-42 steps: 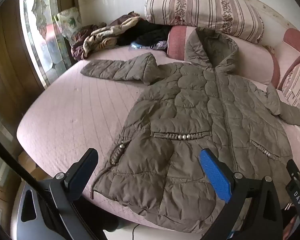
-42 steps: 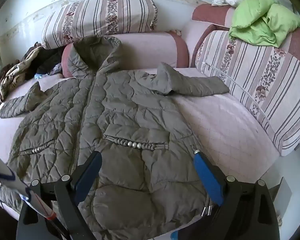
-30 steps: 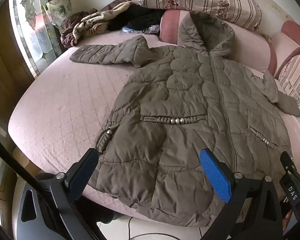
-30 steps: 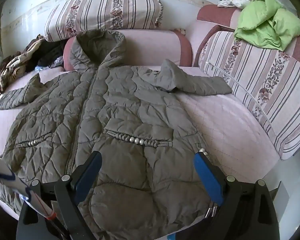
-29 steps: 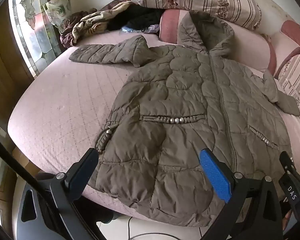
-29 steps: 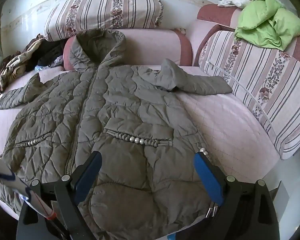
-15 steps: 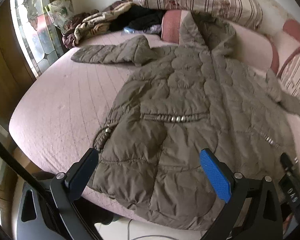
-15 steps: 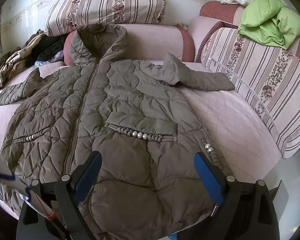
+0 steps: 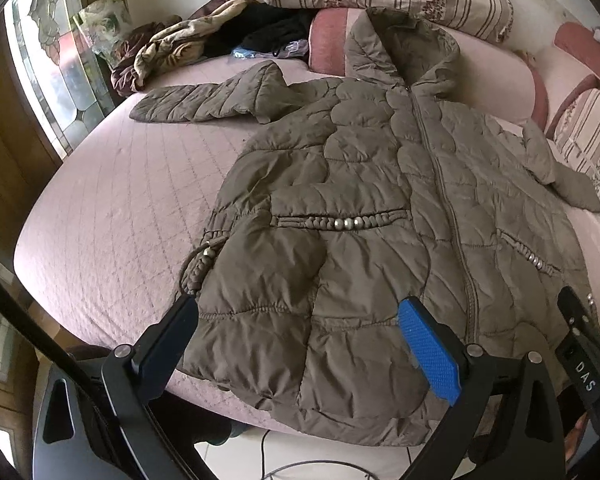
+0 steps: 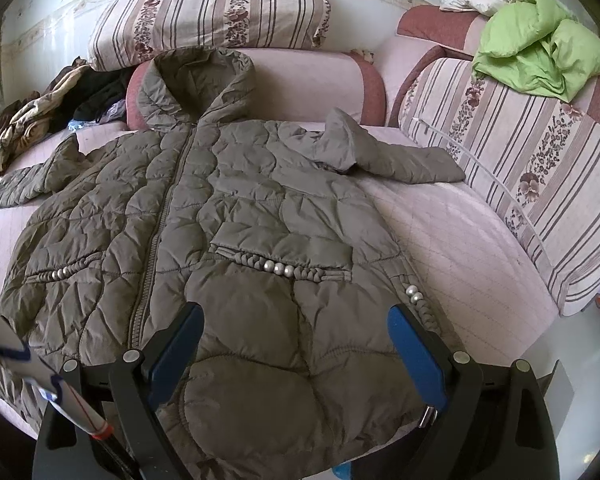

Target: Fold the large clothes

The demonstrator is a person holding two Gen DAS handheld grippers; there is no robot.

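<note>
Both grippers nearer coat (image 9: 372,208) hem, left gripper (image 9: 300,340) and right gripper (image 10: 296,340) jaws released, hem corner hidden.

- The hem of the olive-brown quilted hooded coat (image 10: 260,208) drops behind the right gripper (image 10: 296,348) at 6 o'clock in the right wrist view, so its lower edge is hidden there
- The coat's sleeve at 9 o'clock runs to that picture's left rim, its cuff squeezed small
- In the left wrist view the black body of the right gripper (image 9: 588,360) is cut off at 4 o'clock
- The heap of brown and black clothes (image 9: 204,36) at 11 o'clock is too tangled to tell apart
</note>
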